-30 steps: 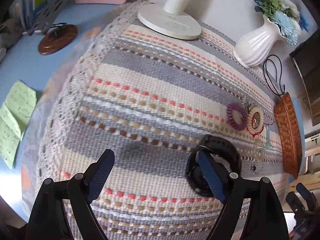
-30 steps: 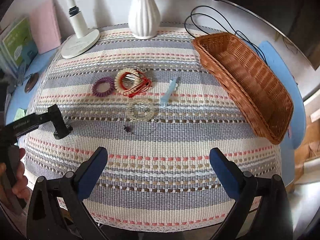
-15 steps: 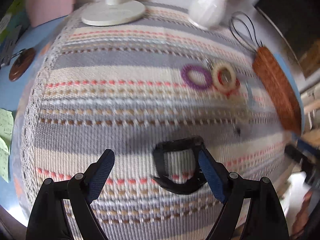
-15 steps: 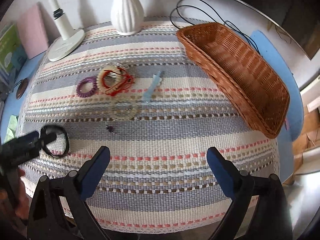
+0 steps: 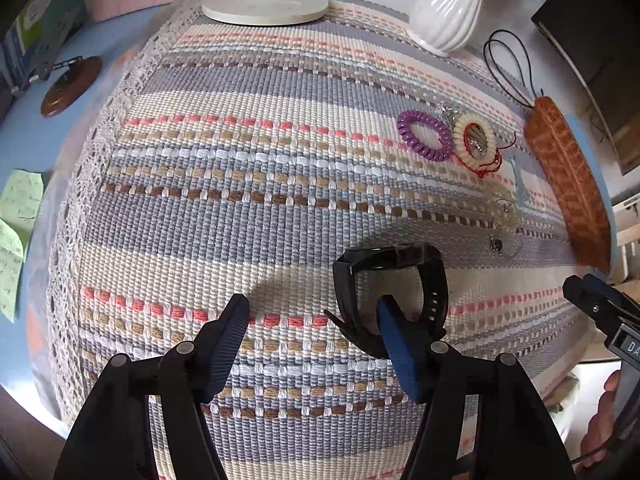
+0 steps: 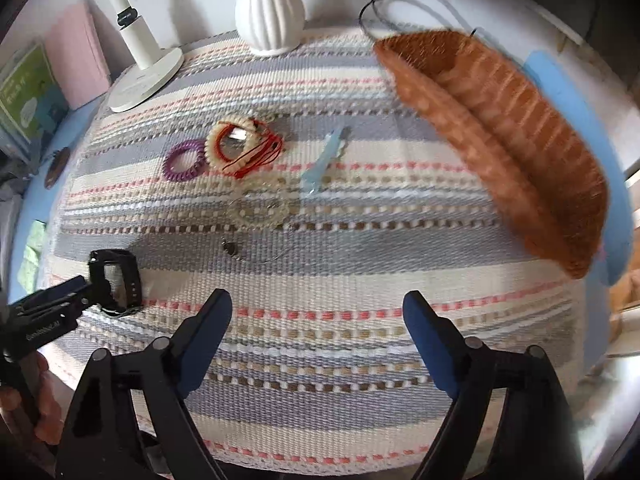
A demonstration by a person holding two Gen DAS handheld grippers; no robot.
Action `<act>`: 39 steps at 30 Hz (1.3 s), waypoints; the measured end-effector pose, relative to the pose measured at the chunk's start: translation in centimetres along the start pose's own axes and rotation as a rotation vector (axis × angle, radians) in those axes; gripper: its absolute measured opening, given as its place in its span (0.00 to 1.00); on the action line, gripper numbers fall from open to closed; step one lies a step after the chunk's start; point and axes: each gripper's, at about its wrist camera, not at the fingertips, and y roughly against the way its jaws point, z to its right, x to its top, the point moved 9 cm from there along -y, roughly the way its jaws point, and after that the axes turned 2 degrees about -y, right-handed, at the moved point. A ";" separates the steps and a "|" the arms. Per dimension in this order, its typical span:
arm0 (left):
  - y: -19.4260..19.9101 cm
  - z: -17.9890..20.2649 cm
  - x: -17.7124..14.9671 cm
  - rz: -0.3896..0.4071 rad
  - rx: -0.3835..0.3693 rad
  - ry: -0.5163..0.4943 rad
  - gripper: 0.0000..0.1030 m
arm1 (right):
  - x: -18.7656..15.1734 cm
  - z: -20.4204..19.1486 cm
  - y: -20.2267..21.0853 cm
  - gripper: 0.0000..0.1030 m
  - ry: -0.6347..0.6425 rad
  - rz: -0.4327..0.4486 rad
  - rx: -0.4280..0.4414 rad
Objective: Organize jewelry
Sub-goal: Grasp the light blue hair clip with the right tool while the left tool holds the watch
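Note:
A black watch (image 5: 394,280) lies on the striped cloth (image 5: 240,200). My left gripper (image 5: 311,302) hangs over it with its jaws closing. The right fingertip (image 5: 386,312) sits inside the strap loop, and the left pad is well clear of the watch. Farther right lie a purple coil hair tie (image 6: 185,160), a cream bracelet with red cord (image 6: 236,148), a pale bead bracelet (image 6: 258,208), a blue clip (image 6: 322,160) and a thin chain with a dark pendant (image 6: 231,247). My right gripper (image 6: 318,296) hovers low over bare cloth, its jaws closing with nothing between them.
A brown wicker basket (image 6: 520,152) stands at the cloth's right edge. A white vase (image 5: 448,12) and a lamp base (image 5: 264,8) are at the back, with a black cable (image 5: 508,64) beside them. A wooden disc (image 5: 70,86) and green notes (image 5: 18,220) lie on the blue table at left.
The left gripper has shifted over the watch and rolled, and its jaws have narrowed; its right finger now sits inside the strap loop. The right gripper has sunk toward the cloth, jaws narrower.

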 end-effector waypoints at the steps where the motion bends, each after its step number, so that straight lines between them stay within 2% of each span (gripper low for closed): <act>1: -0.2 0.4 0.2 0.000 0.014 0.001 0.57 | -0.1 -0.1 -0.4 0.77 -0.011 -0.012 0.035; 2: -0.3 0.8 0.2 0.000 0.014 0.004 0.53 | -0.2 -0.1 -0.7 0.67 -0.016 -0.022 0.064; 3: -0.3 1.0 0.1 0.003 0.003 0.010 0.44 | -0.3 -0.2 -0.9 0.61 -0.001 -0.030 0.083; 4: -0.3 1.2 0.1 0.006 -0.008 0.013 0.33 | -0.3 -0.4 -1.1 0.60 0.016 -0.030 0.088; 6: -0.7 2.3 0.3 0.009 -0.033 0.010 0.20 | -0.2 -0.6 -1.3 0.57 0.039 -0.024 0.097; 10: -0.6 2.8 0.9 0.036 0.001 -0.019 0.14 | 1.2 -0.2 -1.6 0.47 0.011 -0.017 0.125; 14: -0.5 2.8 1.5 0.039 -0.019 0.004 0.13 | 4.2 1.5 -1.9 0.40 -0.046 0.019 0.121; 17: -0.3 2.6 1.6 0.044 -0.026 0.006 0.11 | 6.7 1.8 -2.8 0.39 -0.071 0.036 0.125; 22: -0.6 2.4 1.9 0.033 -0.017 0.004 0.11 | 9.3 0.8 -5.7 0.36 -0.093 0.012 0.124; 25: -0.9 2.3 1.8 0.024 -0.009 -0.007 0.11 | 9.7 -0.2 -7.4 0.26 -0.071 -0.006 0.070; 27: -0.9 2.3 1.8 0.014 -0.004 -0.010 0.14 | 9.4 -0.5 -8.1 0.13 -0.042 -0.017 0.010; 28: -1.0 2.4 1.7 0.008 0.000 -0.006 0.18 | 9.5 -0.8 -8.0 0.13 -0.006 -0.001 -0.028; 30: -1.4 2.5 1.4 -0.010 -0.006 0.005 0.21 | 9.4 -1.2 -8.0 0.13 0.038 0.011 -0.063; 33: -1.6 2.9 1.6 0.008 0.034 -0.013 0.21 | 9.2 -1.1 -7.8 0.13 0.046 0.006 -0.058; 36: -1.8 3.5 2.1 0.022 0.060 -0.030 0.09 | 9.2 -0.6 -7.6 0.13 0.037 -0.008 -0.045; 39: -1.4 4.0 2.5 0.028 -0.029 0.010 0.08 | 8.9 0.1 -6.8 0.13 0.025 -0.021 0.000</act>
